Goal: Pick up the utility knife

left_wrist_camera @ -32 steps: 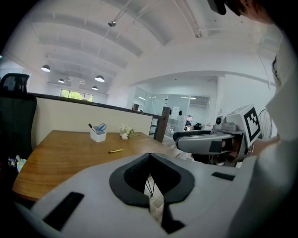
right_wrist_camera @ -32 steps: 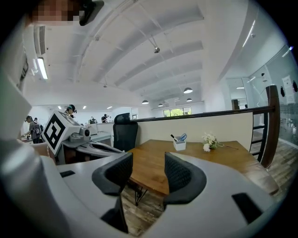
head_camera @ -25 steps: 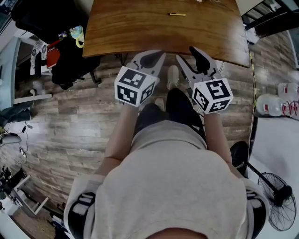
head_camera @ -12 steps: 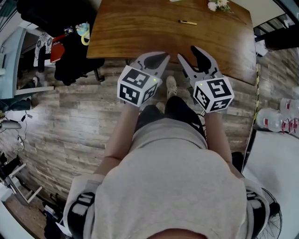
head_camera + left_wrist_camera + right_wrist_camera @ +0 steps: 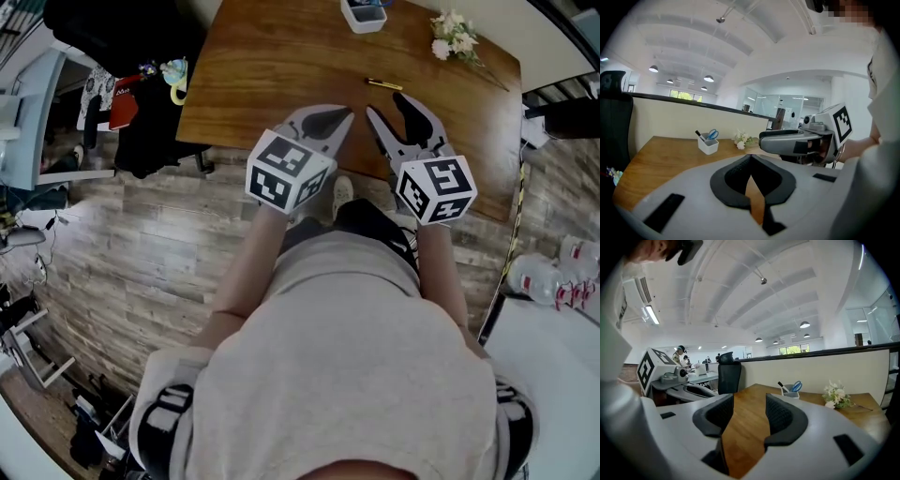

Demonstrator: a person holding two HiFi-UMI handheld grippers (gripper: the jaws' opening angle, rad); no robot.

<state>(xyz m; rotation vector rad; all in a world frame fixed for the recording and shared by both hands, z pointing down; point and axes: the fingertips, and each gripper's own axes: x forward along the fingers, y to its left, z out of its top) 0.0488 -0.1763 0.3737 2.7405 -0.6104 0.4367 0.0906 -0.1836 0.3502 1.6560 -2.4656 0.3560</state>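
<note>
Risk sits mainly in how slim the utility knife (image 5: pixel 384 84) is. It lies flat on the desk (image 5: pixel 262 66), a little ahead of the right tool (image 5: pixel 395 109), whose jaws stand apart with only desk wood showing between them. A steep or off-line closure could skid the knife away rather than pinch it. The left tool (image 5: pixel 330 118), jaws together on nothing, hangs close beside the right one and could bump it. Flowers (image 5: pixel 454 35) and a pen cup (image 5: pixel 364 13) lie farther ahead, probably out of harm's way.
</note>
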